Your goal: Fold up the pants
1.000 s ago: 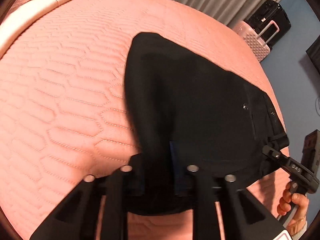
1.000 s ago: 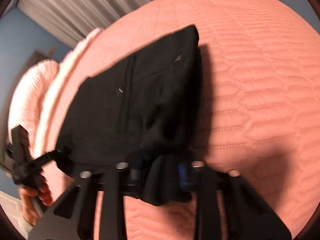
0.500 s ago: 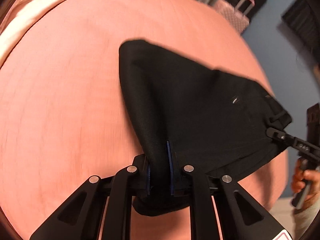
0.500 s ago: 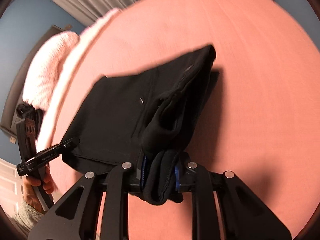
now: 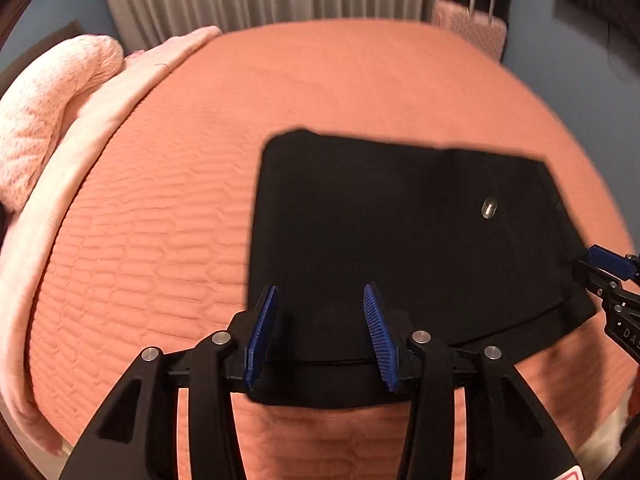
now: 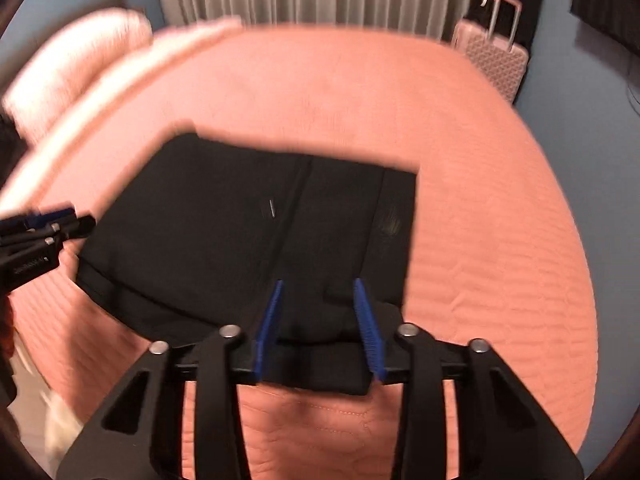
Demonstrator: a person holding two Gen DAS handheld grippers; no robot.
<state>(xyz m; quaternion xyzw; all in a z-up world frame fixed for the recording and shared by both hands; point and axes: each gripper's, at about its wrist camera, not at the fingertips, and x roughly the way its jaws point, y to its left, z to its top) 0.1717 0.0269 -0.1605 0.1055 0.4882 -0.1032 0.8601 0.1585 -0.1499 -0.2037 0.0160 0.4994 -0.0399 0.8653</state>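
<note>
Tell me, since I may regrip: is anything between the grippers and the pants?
Nothing visible. The folded pants lie flat on the bedspread, their near edge between the open pads of the left gripper and right gripper.

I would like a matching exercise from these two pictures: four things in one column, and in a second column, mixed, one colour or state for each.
Column one:
1. pants
2. bedspread
3. suitcase
4. left tongs

Column two:
A. pale pink, standing by the far wall
B. open, pads apart, having just been opening
C. black, lying folded and flat
D. salmon orange, quilted

Right pairs: 1-C, 2-D, 3-A, 4-B

The near edge of the pants lies between the pads of the left tongs, but the pads do not press on it.
</note>
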